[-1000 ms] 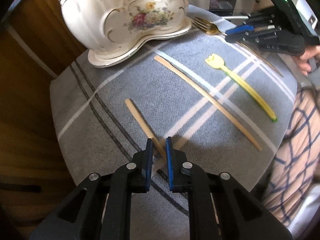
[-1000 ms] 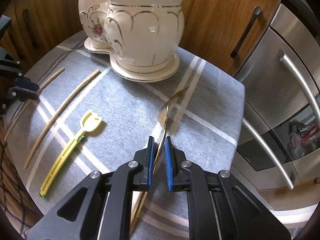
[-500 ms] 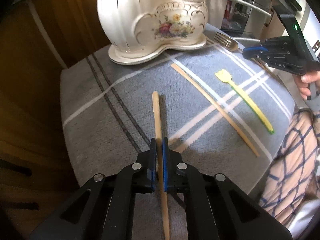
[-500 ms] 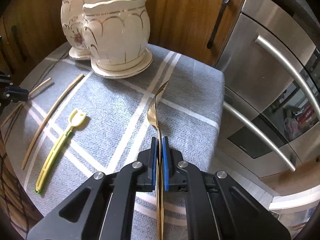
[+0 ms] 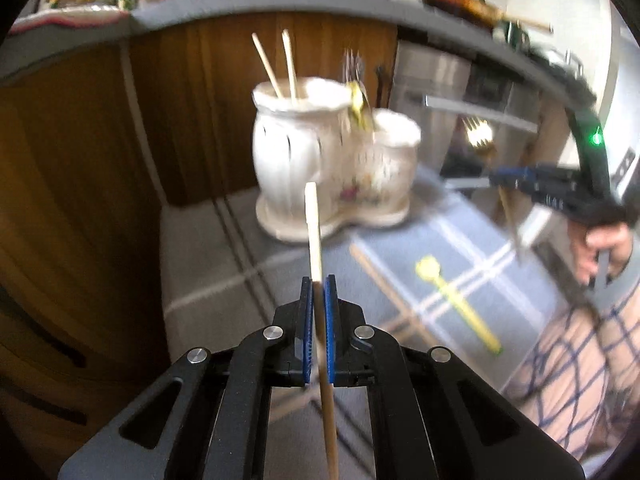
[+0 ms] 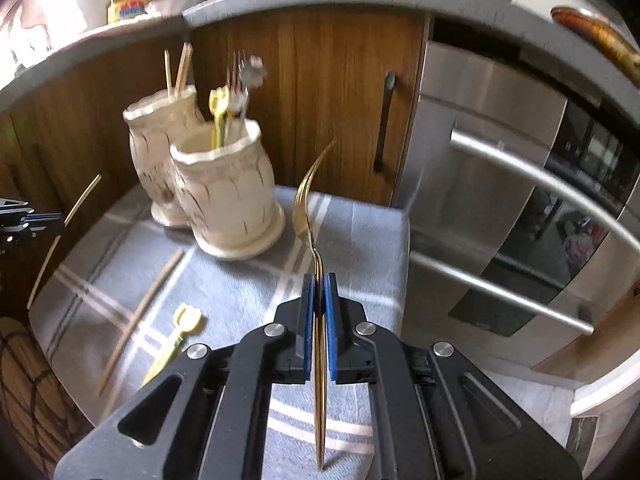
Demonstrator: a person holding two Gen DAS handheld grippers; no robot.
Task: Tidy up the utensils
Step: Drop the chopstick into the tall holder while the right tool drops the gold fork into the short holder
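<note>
My left gripper (image 5: 319, 284) is shut on a wooden chopstick (image 5: 313, 232) and holds it upright in the air, tip up, in front of the white ceramic utensil holder (image 5: 296, 160). My right gripper (image 6: 319, 282) is shut on a gold fork (image 6: 306, 200), lifted above the grey cloth, tines up. The holder (image 6: 224, 196) has two pots: one with two chopsticks (image 5: 280, 64), the other with forks and a yellow utensil (image 6: 219, 114). A second chopstick (image 6: 140, 316) and a yellow plastic fork (image 6: 176, 336) lie on the cloth.
The grey striped cloth (image 6: 360, 240) covers a small table. Wooden cabinets (image 6: 320, 92) stand behind, a steel oven front (image 6: 500, 200) to the right. The person's checked trousers (image 5: 580, 360) are at the table's near right edge.
Both grippers have risen from the cloth. The left lifted the chopstick and the right lifted the gold fork, both now held upright in the air near the holder.
</note>
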